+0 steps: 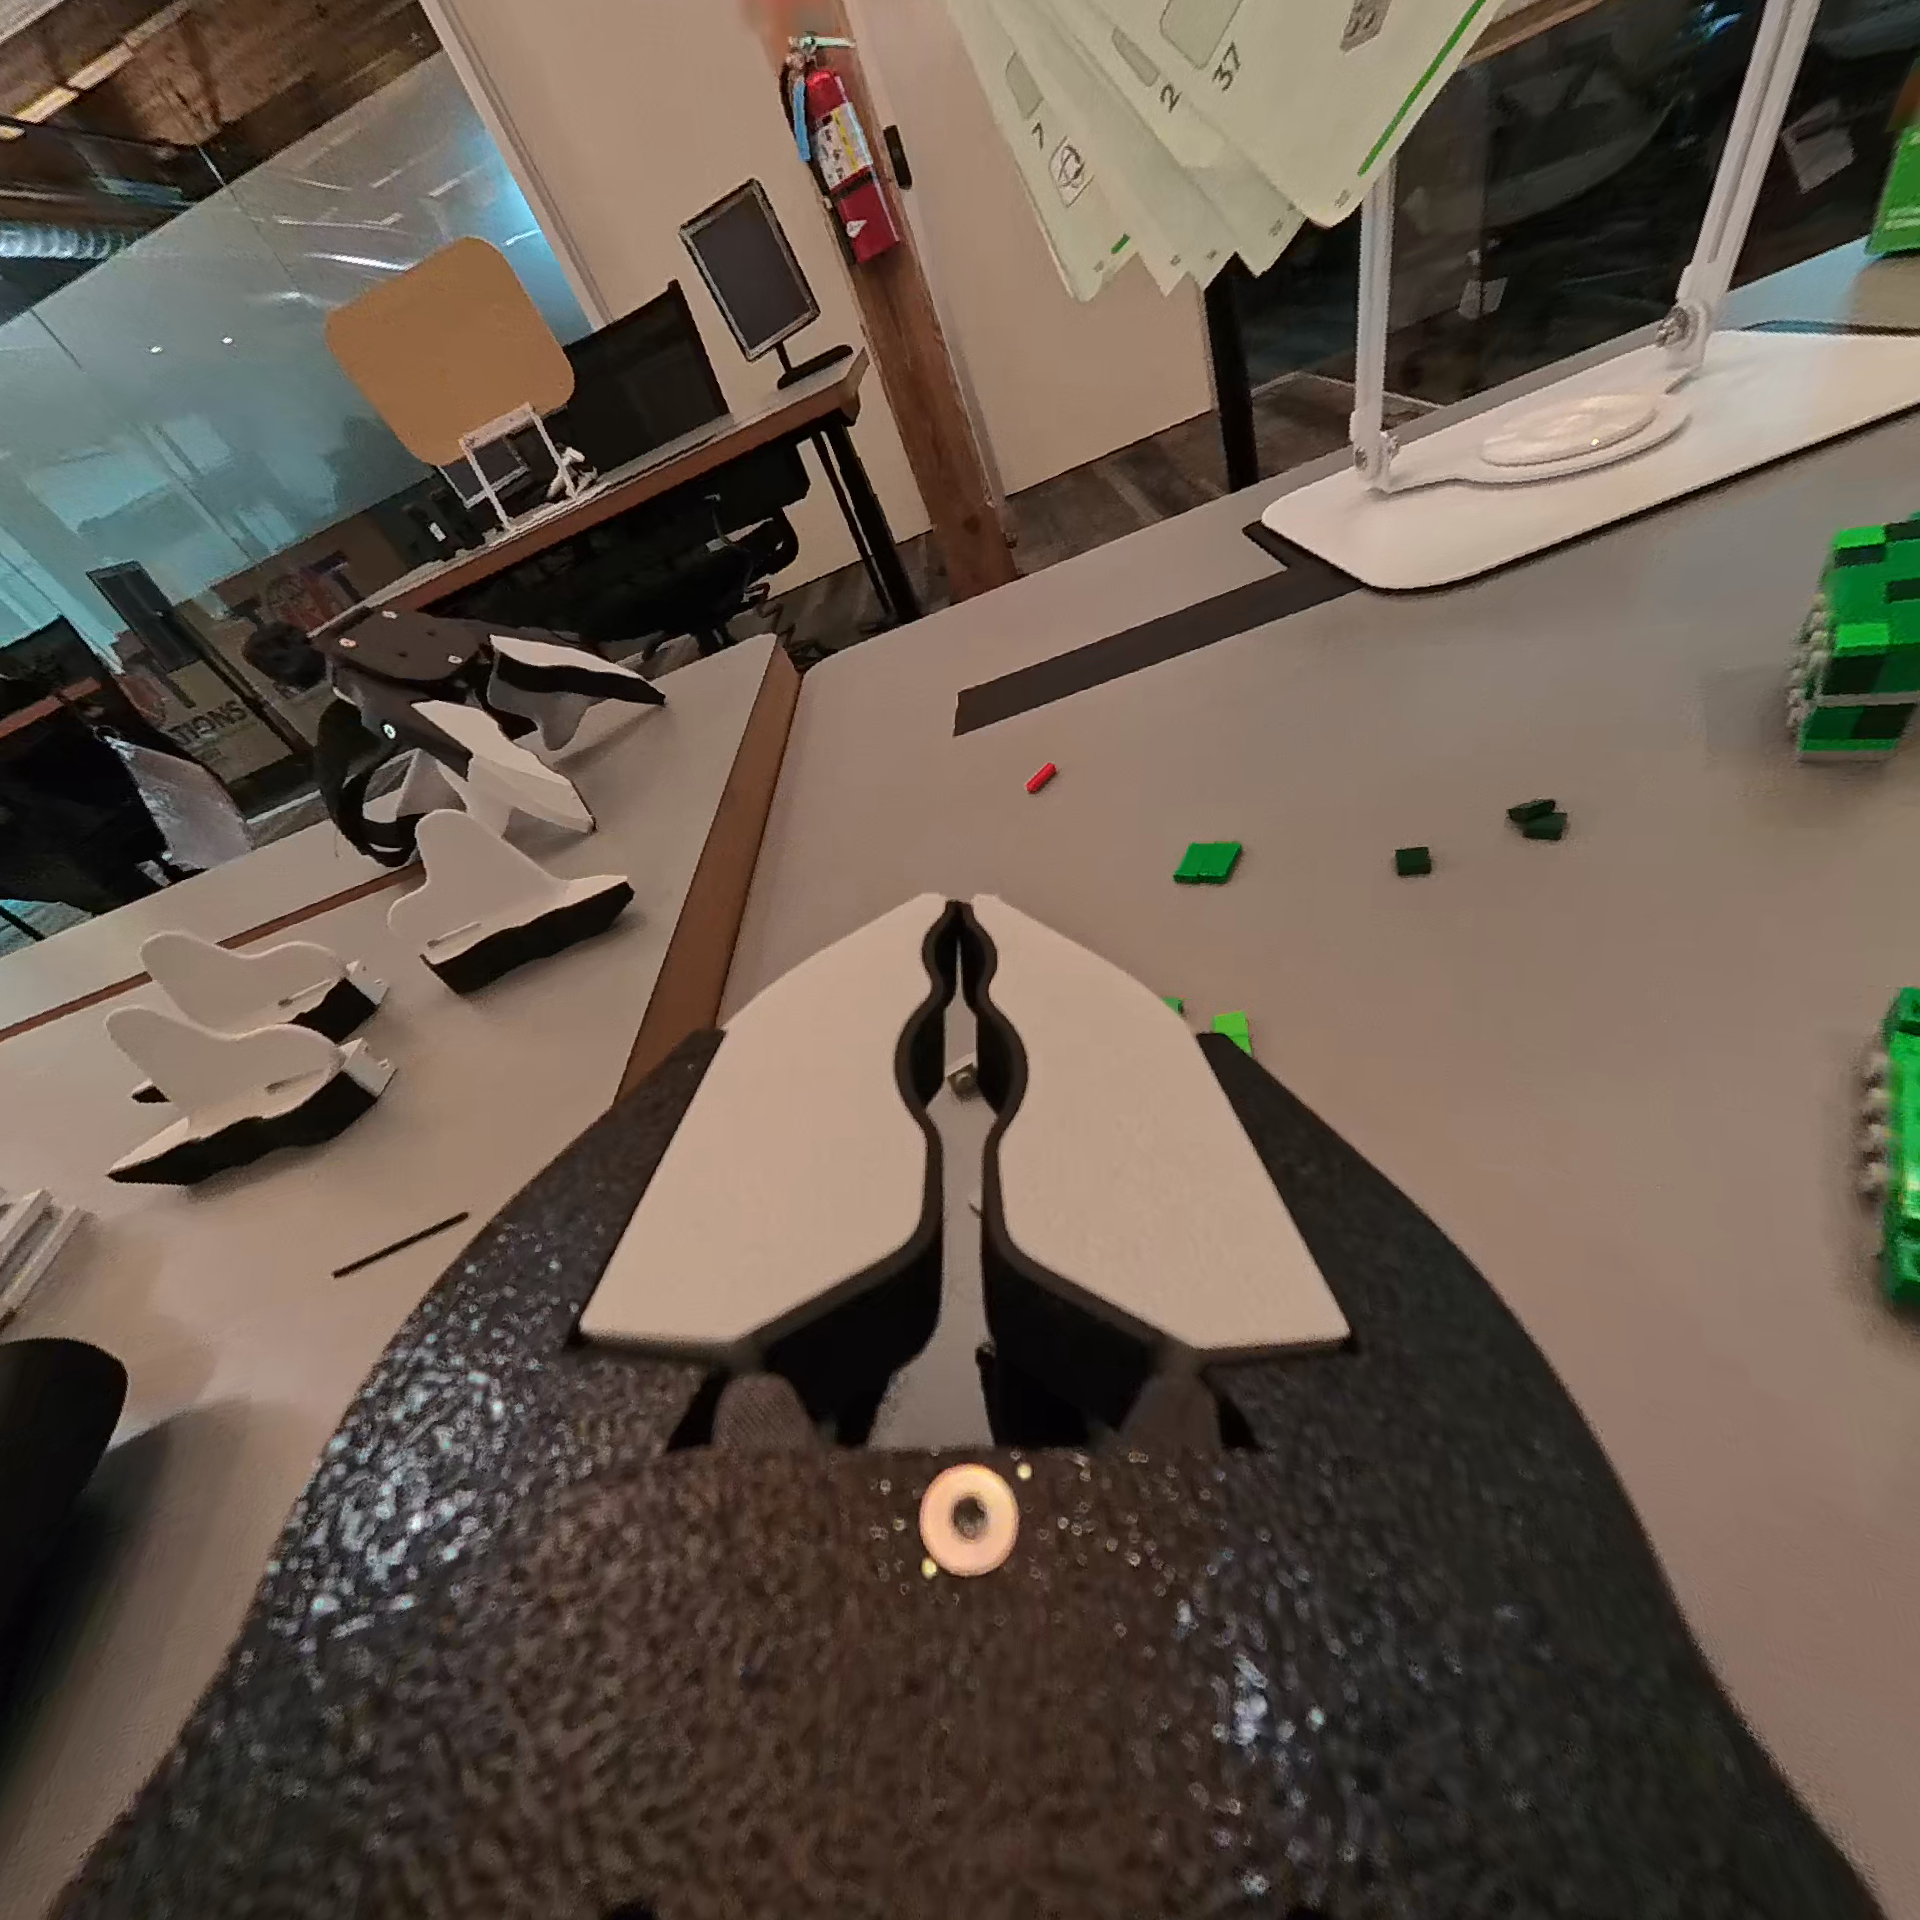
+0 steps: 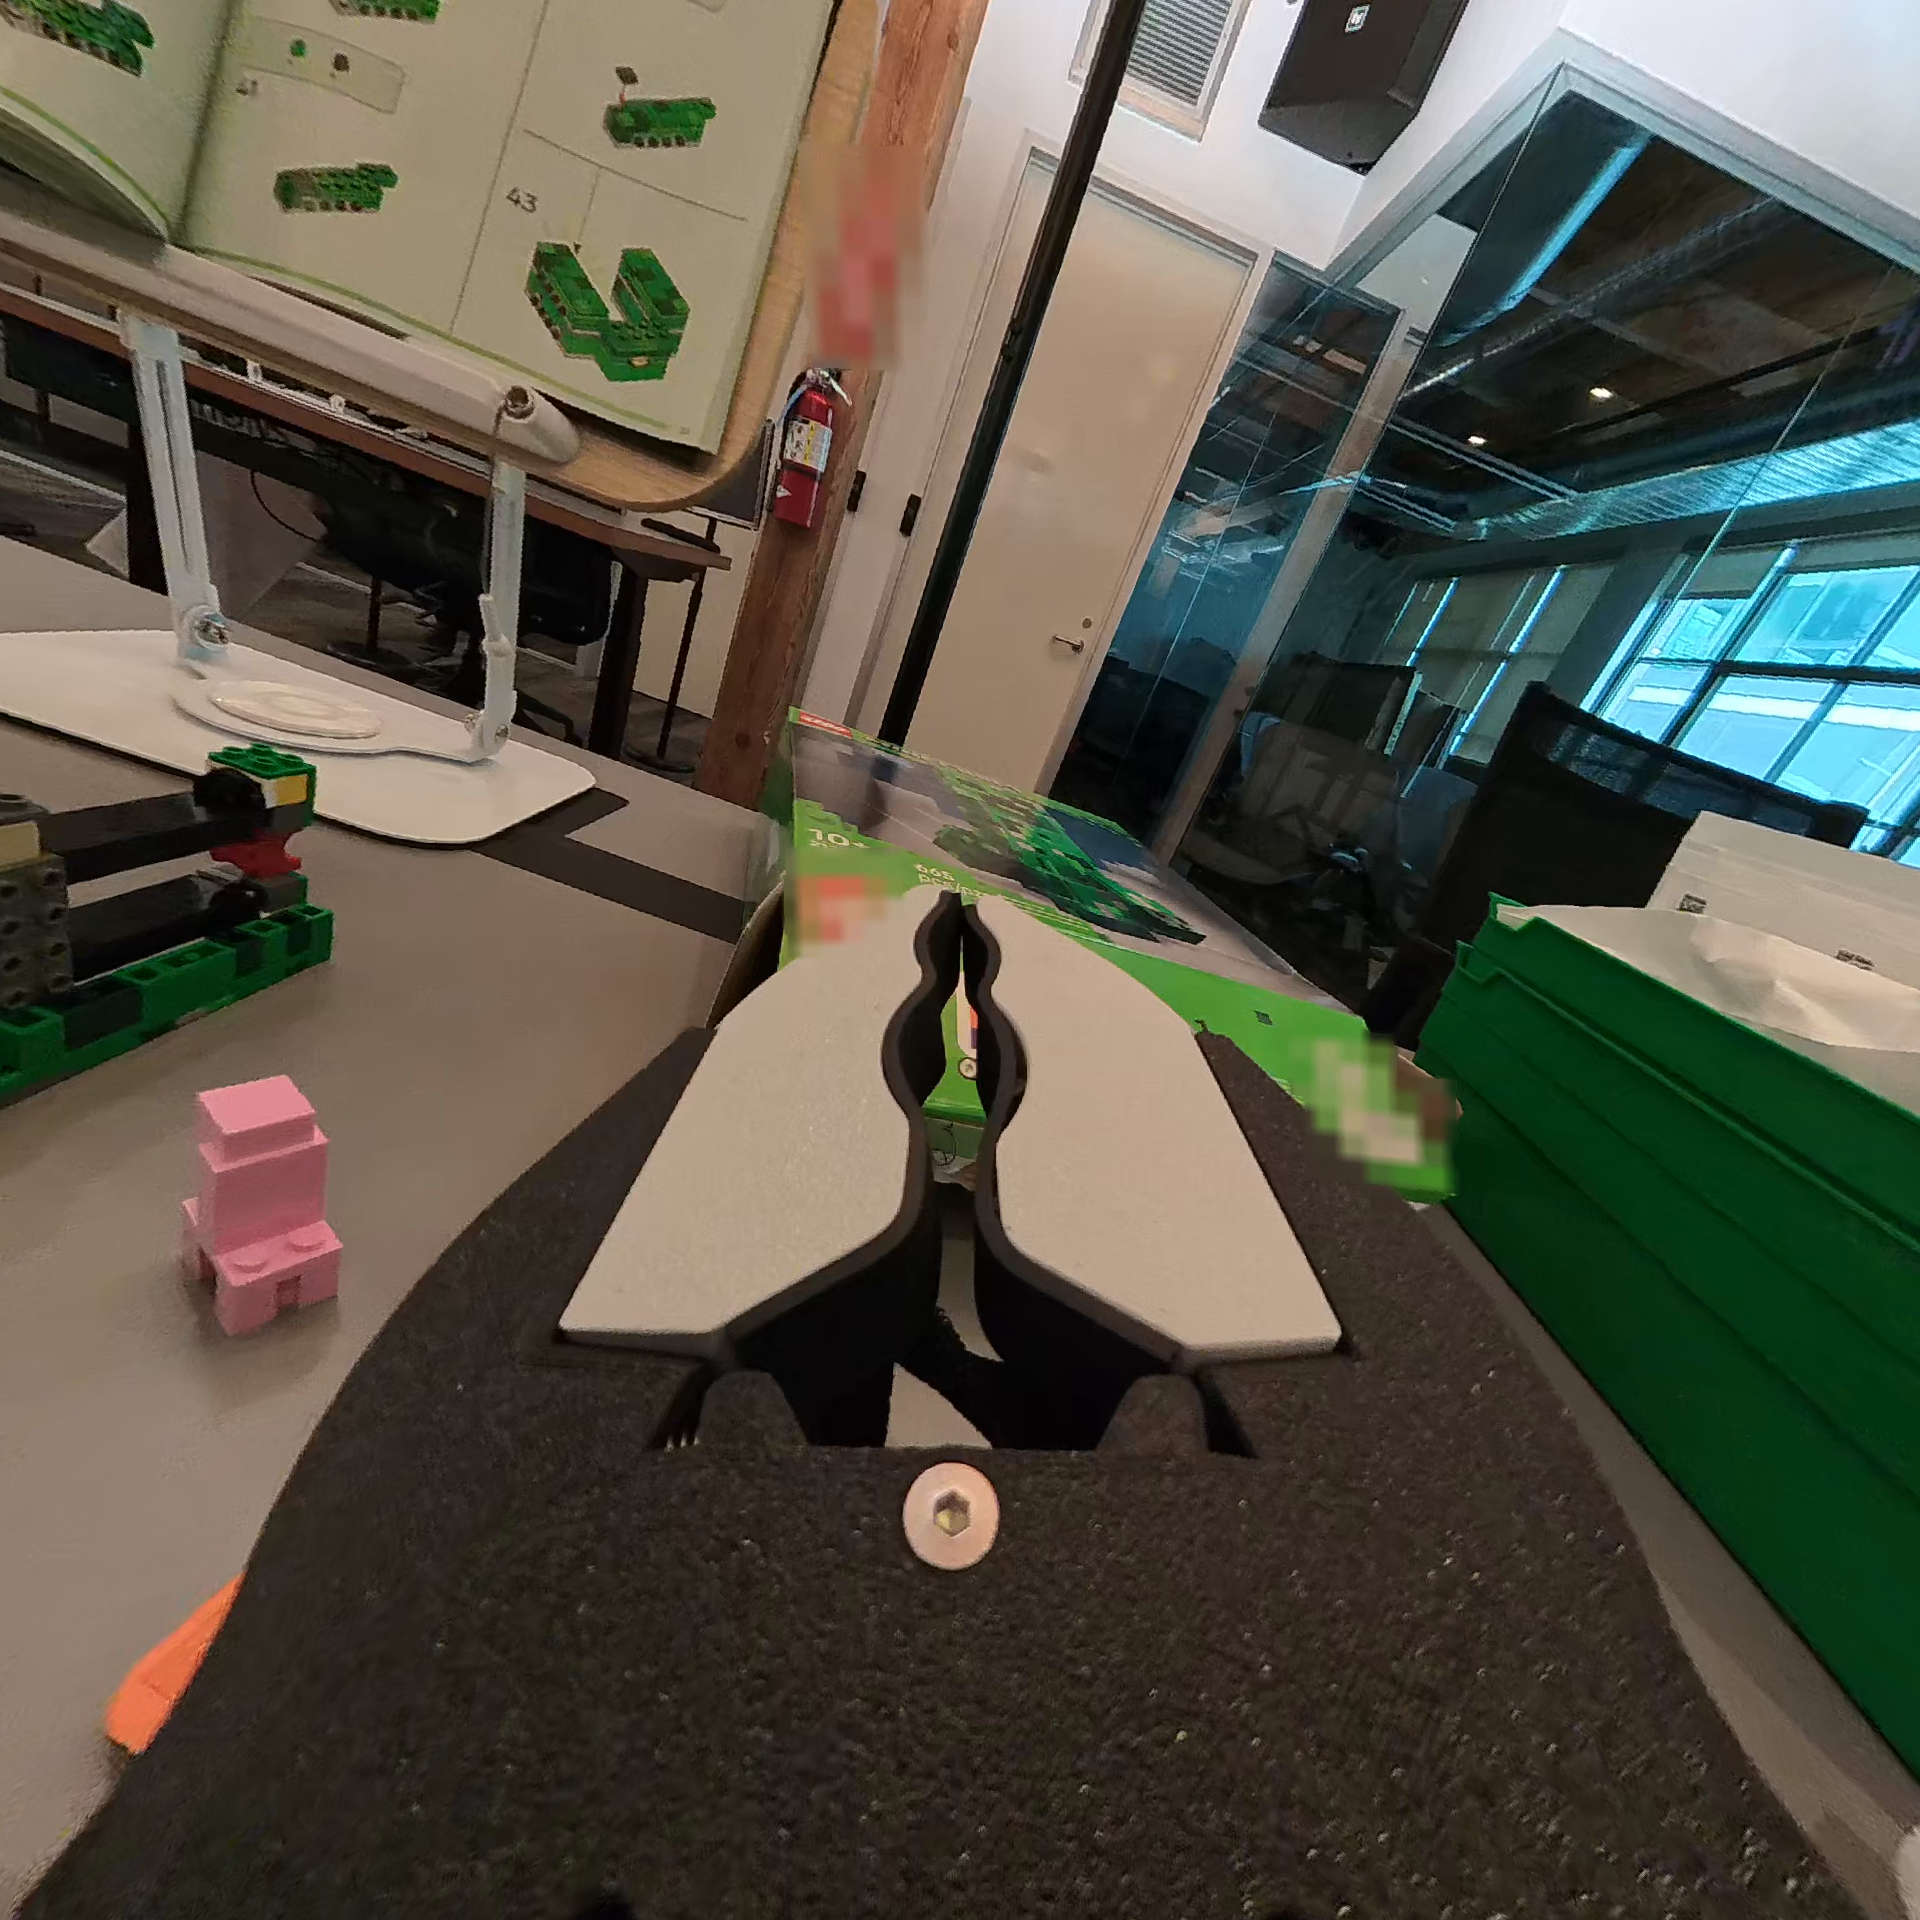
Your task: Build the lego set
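Observation:
My left gripper (image 1: 961,914) is shut and empty above the grey table. Loose bricks lie ahead of it: a bright green plate (image 1: 1207,862), a small dark green brick (image 1: 1413,860), two dark green pieces (image 1: 1538,819) and a tiny red piece (image 1: 1040,777). A green built block (image 1: 1860,655) stands at the right edge, another green assembly (image 1: 1896,1143) nearer. My right gripper (image 2: 958,914) is shut and empty. To its left stand a pink brick pig (image 2: 262,1205) and a green-and-black partial build (image 2: 156,914). The open instruction booklet (image 2: 468,187) rests on a white stand (image 2: 312,727).
The green set box (image 2: 997,862) lies just ahead of my right gripper, with stacked green trays (image 2: 1683,1195) to its right. Spare white gripper fingers (image 1: 260,1070) and another gripper (image 1: 436,686) lie on the neighbouring table at left. Black tape (image 1: 1143,644) marks the table. My hands' fingertips stand some 60 cm from each other. To the bright green plate (image 1: 1207,862): left tips about 12 cm, right tips about 55 cm. The pink brick pig (image 2: 262,1205) sits 12 cm or so from the ends of my right fingers. The small dark green brick (image 1: 1413,860) is closer to my left gripper, around 15 cm from its tips; the right tips are 50 cm off.

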A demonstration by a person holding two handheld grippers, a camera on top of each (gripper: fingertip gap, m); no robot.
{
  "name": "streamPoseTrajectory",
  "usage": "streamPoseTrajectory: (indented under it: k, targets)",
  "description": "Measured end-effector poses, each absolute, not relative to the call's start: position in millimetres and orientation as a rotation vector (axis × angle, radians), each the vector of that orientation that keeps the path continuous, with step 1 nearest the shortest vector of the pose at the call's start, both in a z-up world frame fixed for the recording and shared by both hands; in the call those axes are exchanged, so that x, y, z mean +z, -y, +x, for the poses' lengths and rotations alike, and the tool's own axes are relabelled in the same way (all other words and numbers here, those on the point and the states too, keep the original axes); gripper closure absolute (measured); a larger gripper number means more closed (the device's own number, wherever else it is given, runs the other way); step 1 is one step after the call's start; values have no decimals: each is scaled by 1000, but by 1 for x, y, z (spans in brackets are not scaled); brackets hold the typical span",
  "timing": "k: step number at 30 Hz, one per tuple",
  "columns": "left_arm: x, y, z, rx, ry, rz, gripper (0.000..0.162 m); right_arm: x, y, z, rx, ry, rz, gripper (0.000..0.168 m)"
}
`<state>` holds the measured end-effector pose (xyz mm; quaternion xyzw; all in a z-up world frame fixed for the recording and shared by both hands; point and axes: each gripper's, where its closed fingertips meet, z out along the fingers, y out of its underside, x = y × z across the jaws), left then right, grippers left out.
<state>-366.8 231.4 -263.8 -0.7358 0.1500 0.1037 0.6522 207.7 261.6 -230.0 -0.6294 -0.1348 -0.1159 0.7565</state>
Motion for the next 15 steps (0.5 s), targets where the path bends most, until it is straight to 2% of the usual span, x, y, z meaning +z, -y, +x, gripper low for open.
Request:
streamPoseTrajectory:
  k: [15]
  targets:
    - [-268, -233, -363, 237, -380, -1685, 162, -231, -262, 207, -259, 302, -1375, 168]
